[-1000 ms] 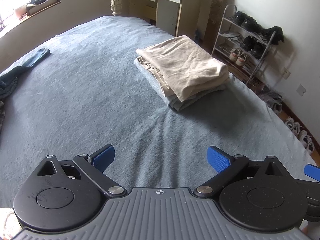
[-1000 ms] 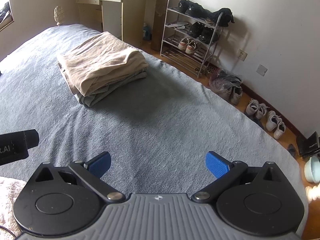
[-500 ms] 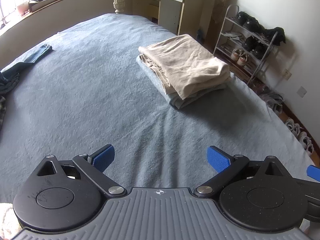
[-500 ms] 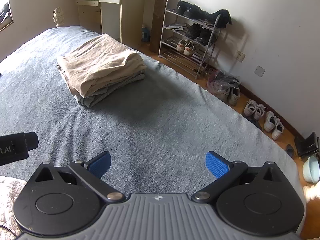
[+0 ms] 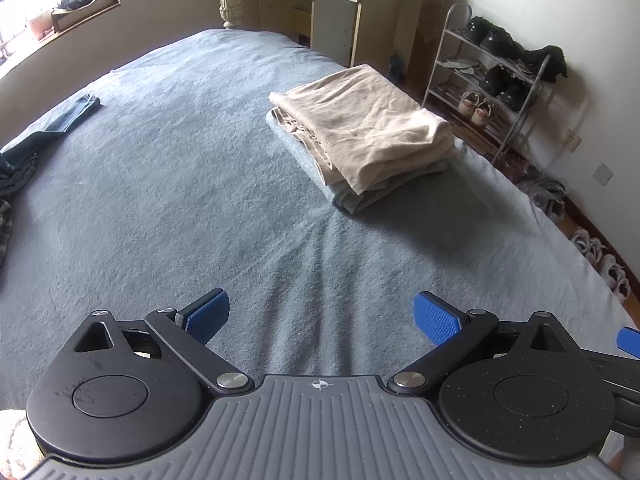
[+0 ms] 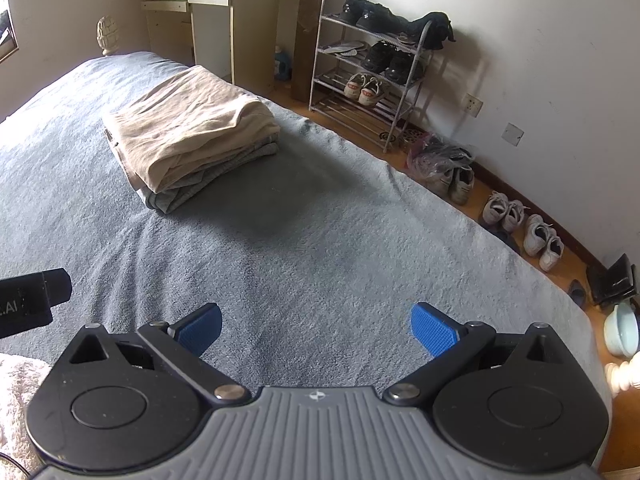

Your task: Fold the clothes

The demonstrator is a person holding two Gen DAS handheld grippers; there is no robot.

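We have both tools raised over the bed (image 5: 160, 184); since a second ago the left view has swung a little, so the folded stack (image 5: 360, 136) sits nearer centre at about 1 o'clock, and jeans (image 5: 52, 124) at 10 o'clock show more fully; the left gripper (image 5: 322, 318) and right gripper (image 6: 316, 326) stay spread wide, holding nothing; we judge the stack finished and the jeans the next piece to fetch.
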